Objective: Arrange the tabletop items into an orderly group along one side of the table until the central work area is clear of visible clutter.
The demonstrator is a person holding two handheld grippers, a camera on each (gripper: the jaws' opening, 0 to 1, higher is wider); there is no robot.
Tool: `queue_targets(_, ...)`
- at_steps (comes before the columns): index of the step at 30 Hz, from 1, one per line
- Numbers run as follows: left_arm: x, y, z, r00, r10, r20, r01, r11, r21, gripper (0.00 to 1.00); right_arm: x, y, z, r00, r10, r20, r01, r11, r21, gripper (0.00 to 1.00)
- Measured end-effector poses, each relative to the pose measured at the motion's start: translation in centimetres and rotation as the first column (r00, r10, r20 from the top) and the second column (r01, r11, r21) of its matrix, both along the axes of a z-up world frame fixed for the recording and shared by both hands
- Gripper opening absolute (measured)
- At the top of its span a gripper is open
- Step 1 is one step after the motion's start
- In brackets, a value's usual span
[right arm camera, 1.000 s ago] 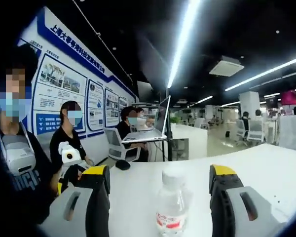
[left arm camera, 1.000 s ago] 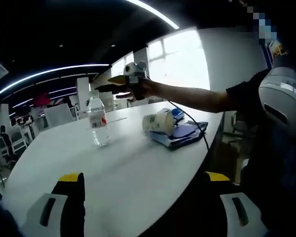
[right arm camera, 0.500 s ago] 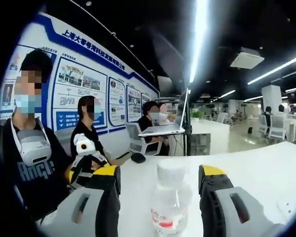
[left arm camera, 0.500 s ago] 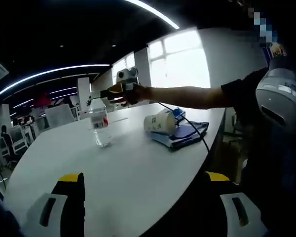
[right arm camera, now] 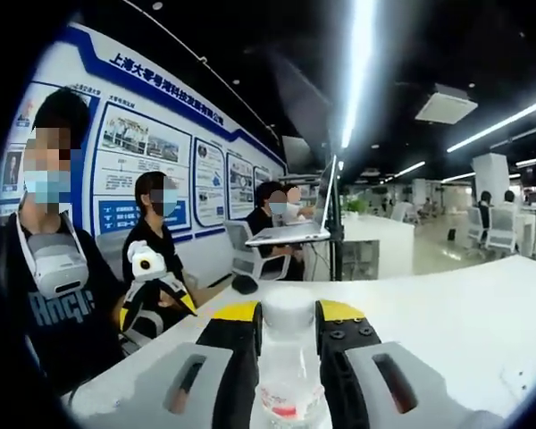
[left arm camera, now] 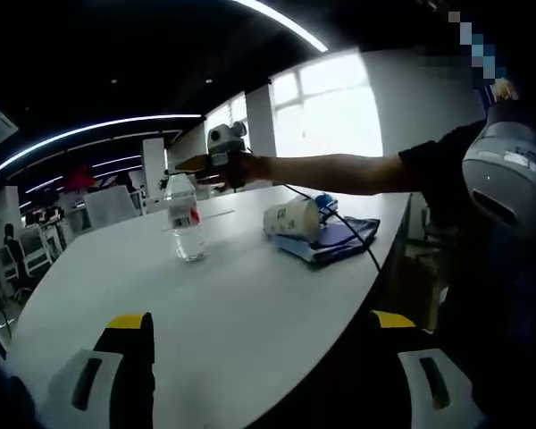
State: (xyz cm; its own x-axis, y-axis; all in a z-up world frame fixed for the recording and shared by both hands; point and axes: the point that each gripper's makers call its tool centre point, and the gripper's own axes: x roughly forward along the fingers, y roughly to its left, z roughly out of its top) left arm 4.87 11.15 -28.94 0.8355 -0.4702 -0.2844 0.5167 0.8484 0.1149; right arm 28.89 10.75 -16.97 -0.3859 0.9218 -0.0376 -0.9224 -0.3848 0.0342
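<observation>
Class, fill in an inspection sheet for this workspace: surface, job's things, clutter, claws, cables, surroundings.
Surface: white oval table, mostly bare.
Job's things: clear plastic water bottle with red label, upright; white paper cup lying on its side on a blue folder near the table edge.
Clutter: nothing seen beyond these.
Claws: right claw shut on the bottle; left claw open, holding nothing.
Cables: black cable hanging from the right claw over the folder.
Surroundings: open office; seated people, wall posters, ceiling strip lights.

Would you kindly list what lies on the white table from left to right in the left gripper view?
Water bottle with the right gripper closed on it → tipped paper cup → blue folder beneath and to the right of the cup.
</observation>
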Motion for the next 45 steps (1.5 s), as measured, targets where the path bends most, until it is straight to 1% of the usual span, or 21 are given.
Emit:
queue_targets(8, 0.0, 0.1, -0.2, 1.0, 0.003, -0.003, -0.003, 1.0, -0.004, 0.98, -0.1, 0.0, 0.1, 1.0, -0.009, 0.016, 0.009, 1.0, 0.01, 0.2)
queue_targets(10, -0.1, 0.2, -0.2, 1.0, 0.004, -0.003, -0.004, 1.0, -0.003, 0.98, -0.1, 0.1, 0.1, 1.0, -0.011, 0.008, 0.011, 1.0, 0.011, 0.2)
queue_targets(18, -0.2, 0.4, -0.1, 1.0, 0.009, -0.002, -0.009, 1.0, -0.005, 0.98, 0.0, 0.0, 0.2, 0.999, -0.019, 0.032, 0.019, 1.0, 0.004, 0.19)
queue_targets(20, -0.3, 0.4, -0.2, 1.0, 0.01, -0.003, -0.01, 1.0, -0.005, 0.98, -0.3, 0.0, 0.1, 0.999, -0.022, 0.027, 0.022, 1.0, 0.005, 0.19)
queue_targets(24, -0.2, 0.3, -0.2, 1.0, 0.007, -0.003, -0.007, 1.0, -0.005, 0.98, -0.2, -0.1, 0.1, 0.999, -0.032, 0.007, 0.032, 0.999, 0.013, 0.19)
queue_targets(27, -0.2, 0.3, -0.2, 1.0, 0.006, -0.005, -0.006, 1.0, -0.005, 0.98, -0.3, -0.1, 0.1, 1.0, -0.031, 0.006, 0.031, 0.999, 0.018, 0.18)
queue_targets(31, -0.2, 0.3, -0.1, 1.0, 0.006, -0.004, -0.006, 1.0, -0.003, 0.98, -0.4, -0.2, 0.9, 1.0, -0.027, -0.011, 0.028, 0.999, 0.038, 0.18)
queue_targets(32, -0.2, 0.3, -0.1, 1.0, 0.004, -0.003, -0.004, 1.0, -0.003, 0.98, -0.4, -0.2, 1.4, 0.999, -0.033, -0.014, 0.033, 0.998, 0.048, 0.18)
queue_targets(35, -0.2, 0.2, -0.1, 1.0, 0.004, -0.003, -0.004, 1.0, 0.0, 0.98, -0.4, -0.3, 2.5, 0.999, -0.043, 0.004, 0.043, 0.997, 0.059, 0.18)
queue_targets(38, -0.2, 0.2, -0.1, 1.0, 0.003, -0.001, -0.003, 1.0, -0.001, 0.98, -0.7, -0.2, 3.2, 0.998, -0.055, 0.023, 0.054, 0.997, 0.062, 0.18)
queue_targets(41, -0.3, 0.0, -0.1, 1.0, -0.001, -0.001, 0.001, 1.0, 0.0, 0.98, -0.5, -0.3, 4.0, 0.997, -0.068, 0.019, 0.067, 0.995, 0.072, 0.18)
queue_targets(45, -0.3, 0.0, 0.0, 1.0, -0.005, 0.002, 0.005, 1.0, 0.0, 0.98, -0.5, -0.1, 4.3, 0.995, -0.101, 0.022, 0.099, 0.992, 0.072, 0.18)
